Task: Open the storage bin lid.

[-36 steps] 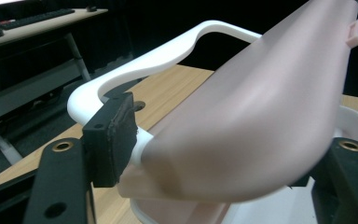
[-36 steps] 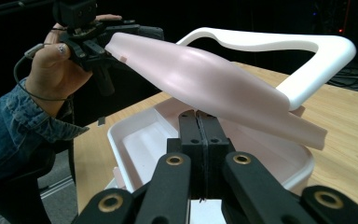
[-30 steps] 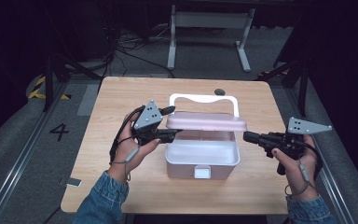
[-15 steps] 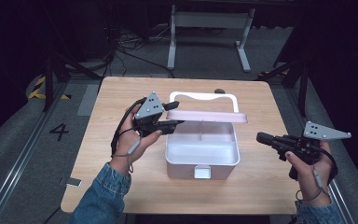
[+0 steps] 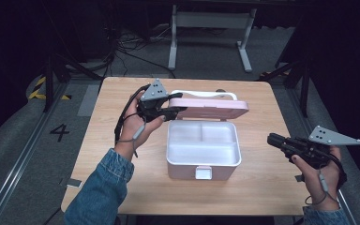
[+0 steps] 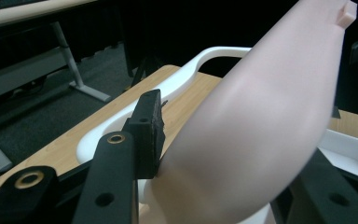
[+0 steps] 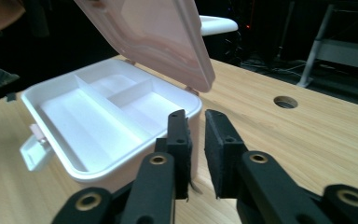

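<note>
A white lunch box (image 5: 183,168) with divided compartments stands open at the table's middle, nothing inside it. Its pink lid (image 5: 211,107) is raised, roughly level above the box's back edge. My left gripper (image 5: 176,110) is shut on the lid's left end; in the left gripper view the lid (image 6: 270,121) sits between the jaws, with one finger (image 6: 147,130) pressed to it. My right gripper (image 5: 272,139) hovers right of the box, apart from it. In the right gripper view its jaws (image 7: 196,135) stand almost together with nothing between them, pointing at the box (image 7: 121,165).
The box's white carry handle (image 5: 206,93) lies behind the lid, and a latch tab (image 5: 203,173) hangs at the box's front. The wooden table (image 5: 272,187) has a round hole (image 7: 285,101) at the back. A metal stand (image 5: 211,28) is on the floor beyond.
The left gripper has swung the pink lid up and back, so the box's inside shows. The right gripper has drawn away to the right and toward the person.
</note>
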